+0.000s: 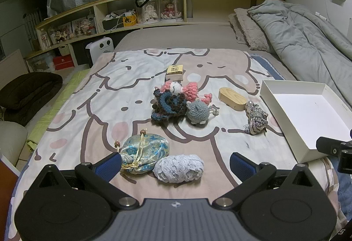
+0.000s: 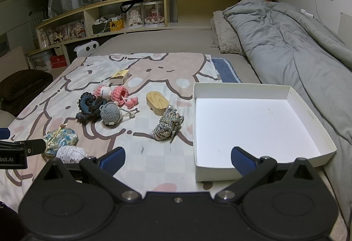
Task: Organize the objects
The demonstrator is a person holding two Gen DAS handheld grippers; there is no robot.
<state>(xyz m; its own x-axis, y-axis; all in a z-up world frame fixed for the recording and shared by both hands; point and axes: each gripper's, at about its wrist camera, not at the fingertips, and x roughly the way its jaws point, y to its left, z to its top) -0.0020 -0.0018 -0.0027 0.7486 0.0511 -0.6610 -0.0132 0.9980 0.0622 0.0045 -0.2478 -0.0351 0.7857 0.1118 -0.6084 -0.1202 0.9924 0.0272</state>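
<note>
- Nearest to me, low in the left wrist view, my left gripper (image 1: 175, 164) has its blue pads spread wide with nothing clamped; the right gripper (image 2: 177, 160) stands just as wide and empty in its own view.
- Between the left pads, bottom centre of that frame, lie the blue floral satin drawstring pouch (image 1: 144, 154) and the pale lilac ball of lacy yarn (image 1: 178, 167), touching each other.
- I judge both soft and light. The satin looks slippery, so I'd pinch the pouch across its gathered neck; the yarn should squash, so grip it across the middle.
- Right of the right gripper sits the shallow white cardboard box (image 2: 308, 108), with nothing in it, its near wall by my right pad. Likely the destination.
- Mid-frame: the grey-and-white twisted cord bundle (image 2: 166, 126), floppy, best taken at its thick body.
- Behind it, the oval pale wooden block (image 2: 156, 102), rigid and smooth; I'd span its narrow width.
- Centre left: the grey crocheted ball toy (image 2: 110, 113), the dark blue-and-brown crocheted ruffle (image 2: 89, 106) and the pink-and-white crocheted doll (image 2: 114, 93), bunched together, soft, likely to snag one another.
- Farthest, the small tan cardboard packet (image 2: 120, 76), stiff-edged, on the cartoon-printed blanket (image 2: 154, 64).
</note>
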